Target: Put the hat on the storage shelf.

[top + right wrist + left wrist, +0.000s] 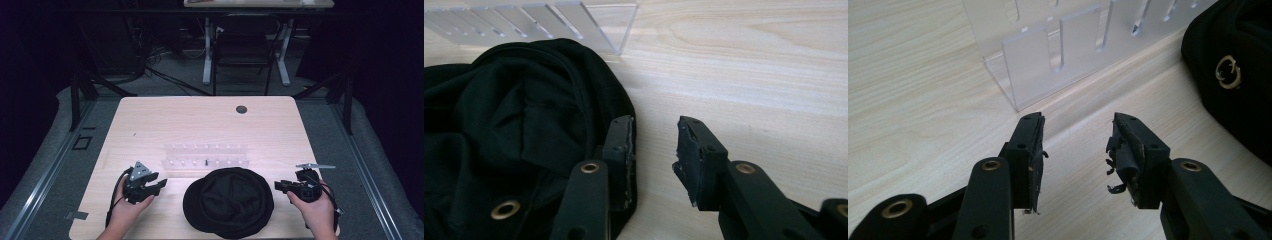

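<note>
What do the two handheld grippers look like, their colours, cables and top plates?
Both are black. The left gripper carries a grey three-cornered plate and trails a black cable. The right gripper has a thin grey plate on top. Brass-coloured rivets dot the linkages, and the jaws' pads look frayed.

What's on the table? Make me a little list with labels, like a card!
table: light wood
middle front: black cap, lying flat
behind the cap: clear plastic rack with slots
left gripper: open, holding nothing, left of the cap
right gripper: open, holding nothing, at the cap's right edge
cap details: metal eyelets in the fabric
far edge: round dark hole
</note>
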A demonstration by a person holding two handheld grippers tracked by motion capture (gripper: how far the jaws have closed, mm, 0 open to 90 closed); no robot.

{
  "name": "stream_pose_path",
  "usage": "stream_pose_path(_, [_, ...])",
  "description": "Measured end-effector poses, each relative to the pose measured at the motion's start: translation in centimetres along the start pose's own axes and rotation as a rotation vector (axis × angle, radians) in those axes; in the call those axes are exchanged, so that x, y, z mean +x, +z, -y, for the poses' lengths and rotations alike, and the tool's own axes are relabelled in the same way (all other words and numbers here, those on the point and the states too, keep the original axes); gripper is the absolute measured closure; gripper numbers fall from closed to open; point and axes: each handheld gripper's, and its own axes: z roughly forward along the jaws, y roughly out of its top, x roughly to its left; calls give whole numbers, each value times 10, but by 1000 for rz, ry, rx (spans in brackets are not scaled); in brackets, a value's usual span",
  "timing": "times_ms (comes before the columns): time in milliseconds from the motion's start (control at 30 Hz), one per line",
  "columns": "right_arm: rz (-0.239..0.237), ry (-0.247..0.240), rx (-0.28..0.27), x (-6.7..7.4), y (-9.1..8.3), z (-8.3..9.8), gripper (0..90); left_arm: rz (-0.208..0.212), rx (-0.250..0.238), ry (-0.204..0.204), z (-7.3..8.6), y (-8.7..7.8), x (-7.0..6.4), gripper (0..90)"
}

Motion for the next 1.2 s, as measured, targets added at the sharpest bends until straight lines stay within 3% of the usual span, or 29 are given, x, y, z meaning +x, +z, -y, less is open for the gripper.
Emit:
stream_pose_path(100, [-19,-7,67,5,6,-8,656,3,-1,4,-1,0,-1,560])
stream_pose_path(167, [-21,3,72,7,8,-9,656,4,-3,4,-1,0,-1,560])
stream_pose_path(233, [-35,-13,131,8,15,-12,658,-5,-6,13,-1,0,-3,560])
stream_pose_path(500, [-38,1,230,14,24,-17,689,15,-4,17,-2,0,-4,560])
stream_pose_path(567, [-14,-7,258,14,26,-17,713,17,-4,18,-2,0,-5,560])
stream_pose_path(633, [-15,20,289,14,28,-18,743,18,1,23,-2,0,-5,560])
stream_pose_path(967, [-28,31,352,12,32,-23,752,16,-2,25,-2,1,-6,560])
stream_pose_path(1000, [-30,50,337,13,34,-22,752,15,-2,24,-2,1,-6,560])
stream_pose_path(1033, [-31,35,364,12,34,-23,752,15,-2,25,-2,1,-6,560])
stream_pose_path(1200, [-27,42,386,12,39,-25,748,17,3,29,-2,2,-6,560])
